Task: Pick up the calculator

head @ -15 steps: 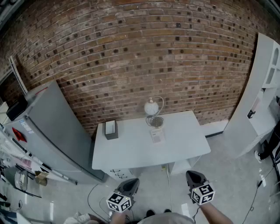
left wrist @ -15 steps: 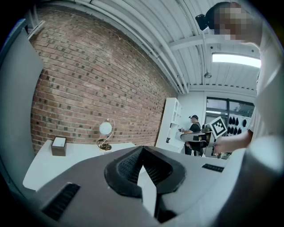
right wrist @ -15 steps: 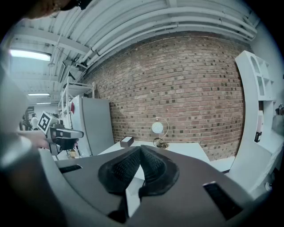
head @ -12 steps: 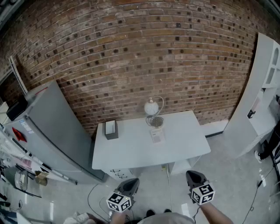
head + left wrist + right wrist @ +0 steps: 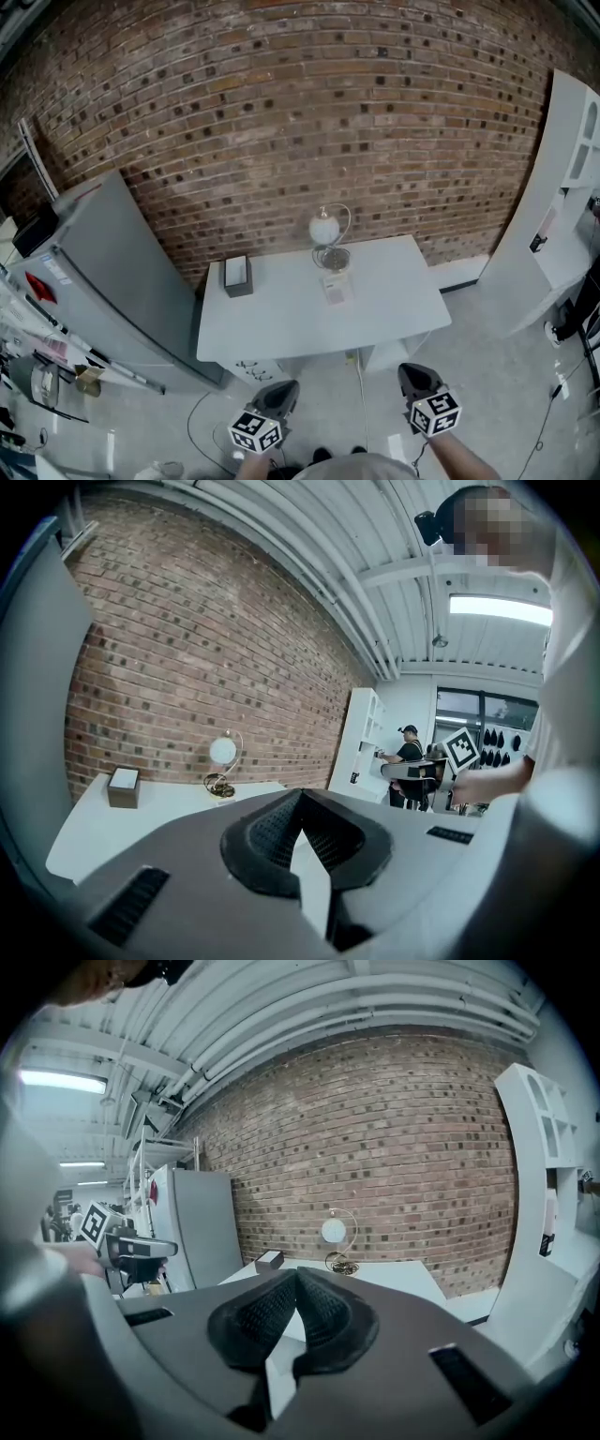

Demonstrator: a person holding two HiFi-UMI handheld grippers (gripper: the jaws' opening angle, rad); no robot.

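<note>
The calculator (image 5: 337,289) is a small flat pale slab lying on the white table (image 5: 281,328), just in front of a globe lamp (image 5: 324,230). Both grippers hang low in the head view, short of the table's near edge and well apart from the calculator. My left gripper (image 5: 281,390) is shut with nothing in it; its ribbed pads (image 5: 272,829) meet at the tip (image 5: 300,794). My right gripper (image 5: 413,377) is also shut and empty, its jaws closed together (image 5: 296,1272). The calculator cannot be made out in either gripper view; the lamp (image 5: 223,752) (image 5: 333,1232) shows in both.
A small dark box with a white top (image 5: 237,277) stands at the table's back left corner. A grey cabinet (image 5: 112,272) flanks the table on the left and a white shelf unit (image 5: 553,206) on the right. A brick wall (image 5: 300,112) rises behind. A person (image 5: 410,752) stands far off.
</note>
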